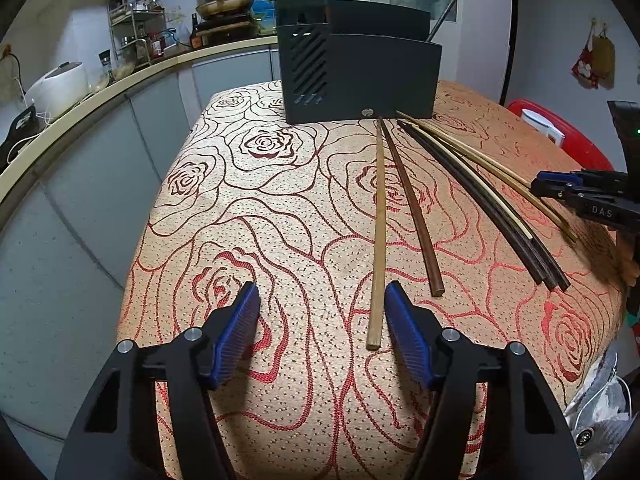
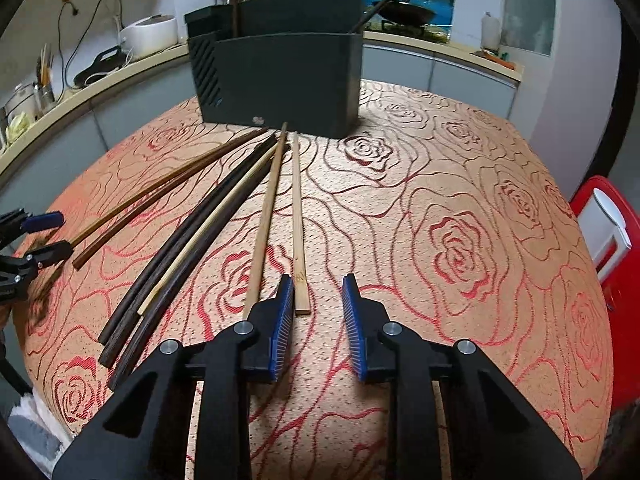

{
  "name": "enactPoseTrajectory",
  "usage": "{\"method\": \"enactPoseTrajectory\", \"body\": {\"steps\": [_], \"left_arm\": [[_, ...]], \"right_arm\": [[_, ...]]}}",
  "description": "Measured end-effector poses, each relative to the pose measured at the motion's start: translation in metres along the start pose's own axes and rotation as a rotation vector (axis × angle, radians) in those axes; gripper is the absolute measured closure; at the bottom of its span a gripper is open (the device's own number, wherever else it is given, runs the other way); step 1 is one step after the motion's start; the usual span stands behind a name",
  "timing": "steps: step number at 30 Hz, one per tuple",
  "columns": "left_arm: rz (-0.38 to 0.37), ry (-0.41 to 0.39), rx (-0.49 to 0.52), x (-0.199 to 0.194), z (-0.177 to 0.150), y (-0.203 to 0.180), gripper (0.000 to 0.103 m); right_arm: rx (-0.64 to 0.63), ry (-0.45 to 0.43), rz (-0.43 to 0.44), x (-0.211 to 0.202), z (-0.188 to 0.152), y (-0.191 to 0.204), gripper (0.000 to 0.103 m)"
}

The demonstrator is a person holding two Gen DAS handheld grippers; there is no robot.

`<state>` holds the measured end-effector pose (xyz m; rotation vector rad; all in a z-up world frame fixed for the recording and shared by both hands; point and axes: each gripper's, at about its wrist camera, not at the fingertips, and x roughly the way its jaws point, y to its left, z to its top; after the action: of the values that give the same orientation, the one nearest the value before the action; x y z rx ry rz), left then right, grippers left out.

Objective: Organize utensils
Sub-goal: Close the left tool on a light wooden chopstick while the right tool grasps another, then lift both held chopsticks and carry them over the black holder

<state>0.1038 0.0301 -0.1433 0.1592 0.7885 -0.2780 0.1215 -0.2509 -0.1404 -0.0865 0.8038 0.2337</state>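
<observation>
Both wrist views look down close over the table [image 1: 280,208]; sharing chopsticks [image 2: 208,224].

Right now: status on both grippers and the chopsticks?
Left gripper open, right gripper open, nothing held. Chopsticks loose on tablecloth, holder behind. Path clear.

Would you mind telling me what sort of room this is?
Most likely a home kitchen: a counter carries a rice cooker and a frying pan.
</observation>
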Motion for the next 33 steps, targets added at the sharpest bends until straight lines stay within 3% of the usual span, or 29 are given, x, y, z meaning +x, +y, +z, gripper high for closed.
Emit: {"method": "enactPoseTrajectory", "body": {"steps": [9,14,18,19,33], "left_arm": [[-0.027,-0.010,0.005,0.000,0.000,-0.002,0.053],[-0.041,-0.020,0.007,-0.001,0.000,-0.002,0.076],[-0.038,-0.023,0.003,0.000,0.000,0.000,0.082],[-0.044,-0.023,-0.001,0.000,0.001,0.001,0.092],[-0.062,-0.062,-0.006,-0.014,0.006,0.001,0.096]], "right_arm": [[-0.034,0.003,0.018,0.001,-0.003,0.006,0.083],[-0.042,0.001,0.031,0.001,-0.003,0.008,0.089],[-0.022,0.003,0.052,0.001,-0.002,0.005,0.089],[-0.016,0.003,0.055,0.001,-0.002,0.005,0.091],[0.032,-0.012,0.047,-0.007,0.000,-0.006,0.095]]}}
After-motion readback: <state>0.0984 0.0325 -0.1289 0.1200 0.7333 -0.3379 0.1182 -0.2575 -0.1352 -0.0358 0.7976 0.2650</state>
